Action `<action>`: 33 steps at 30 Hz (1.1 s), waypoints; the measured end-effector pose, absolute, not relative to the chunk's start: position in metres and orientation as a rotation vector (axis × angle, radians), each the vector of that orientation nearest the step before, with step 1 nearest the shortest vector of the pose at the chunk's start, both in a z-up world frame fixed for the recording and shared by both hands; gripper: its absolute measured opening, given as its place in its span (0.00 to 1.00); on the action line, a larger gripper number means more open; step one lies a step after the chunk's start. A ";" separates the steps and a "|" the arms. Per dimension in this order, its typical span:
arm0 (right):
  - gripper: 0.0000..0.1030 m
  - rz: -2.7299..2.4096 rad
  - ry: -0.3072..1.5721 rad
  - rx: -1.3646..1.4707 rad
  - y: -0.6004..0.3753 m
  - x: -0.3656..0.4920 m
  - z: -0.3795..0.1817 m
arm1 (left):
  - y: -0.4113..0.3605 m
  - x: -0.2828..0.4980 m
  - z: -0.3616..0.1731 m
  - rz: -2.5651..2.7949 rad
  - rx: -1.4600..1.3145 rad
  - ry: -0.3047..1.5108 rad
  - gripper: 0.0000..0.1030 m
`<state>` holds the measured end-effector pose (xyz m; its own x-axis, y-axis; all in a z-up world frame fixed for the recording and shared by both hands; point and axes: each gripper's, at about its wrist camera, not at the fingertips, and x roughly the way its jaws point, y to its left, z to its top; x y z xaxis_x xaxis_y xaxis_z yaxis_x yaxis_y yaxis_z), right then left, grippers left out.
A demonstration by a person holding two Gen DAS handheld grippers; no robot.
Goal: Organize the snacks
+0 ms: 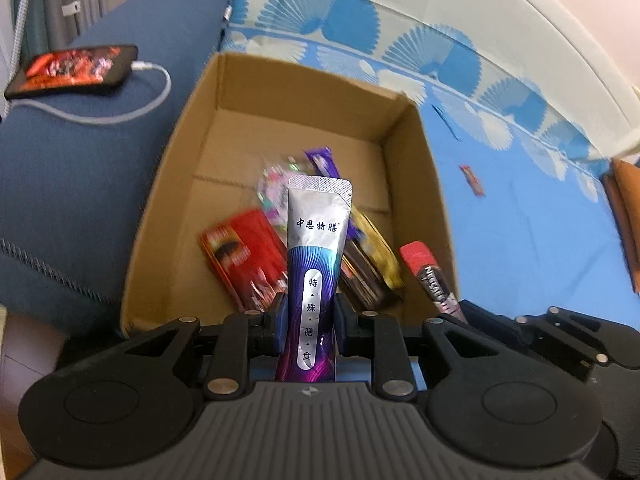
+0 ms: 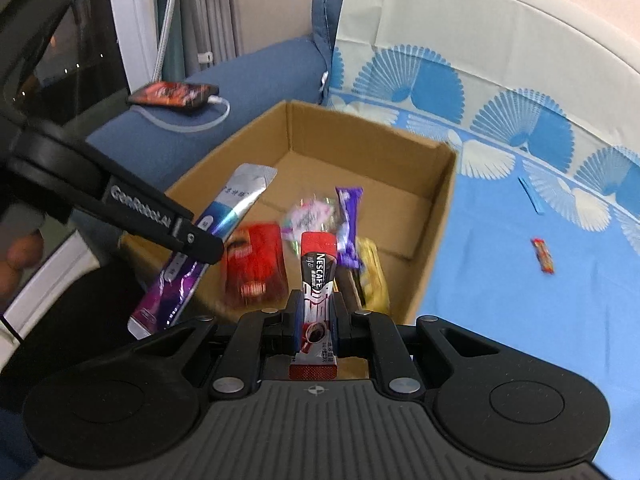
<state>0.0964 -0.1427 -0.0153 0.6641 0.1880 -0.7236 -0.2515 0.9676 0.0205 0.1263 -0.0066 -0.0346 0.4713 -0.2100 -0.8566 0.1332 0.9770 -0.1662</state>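
The cardboard box is sitting open on the blue fan-patterned sheet, beside a dark blue cushion that is carrying a phone on a charging cable. Inside the box, 4 or so snacks are lying loose: a red packet, a yellow-brown packet, a purple bar and a pale crinkly wrapper.

The left gripper is clenching the long silver-and-purple sachet low on its body, holding it upright over the box's near edge. The right gripper is pinching the slimmer Nescafe stick the same way, just above the box's near wall.

Both sachets are looking light, thin and floppy, with slick foil skins, so they are probably best held across the flat middle, as now; a pinch at a sealed end would likely let them droop or slip. Neither seems fragile.

The right wrist view is showing the left gripper from the side, with the silver sachet slanting through it and poking out below, which the left view is hiding. It is also showing a small red sweet and a blue strip lying out on the sheet, well apart from the box. The left view is giving the printed face of its sachet and the Nescafe stick's red tip at the right edge.
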 end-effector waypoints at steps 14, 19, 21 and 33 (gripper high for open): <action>0.42 0.237 0.814 -0.045 -0.145 0.192 -0.044 | -0.018 0.225 -0.066 -0.141 -0.011 1.094 0.59; 0.74 0.185 0.826 -0.028 -0.152 0.199 -0.049 | -0.010 0.227 -0.064 -0.093 -0.042 1.043 1.00; 0.79 0.171 0.838 -0.028 -0.151 0.196 -0.050 | -0.009 0.225 -0.066 -0.089 -0.027 1.068 1.00; 0.96 0.167 0.834 -0.025 -0.141 0.113 -0.028 | -0.006 0.145 -0.050 -0.003 0.055 1.069 1.00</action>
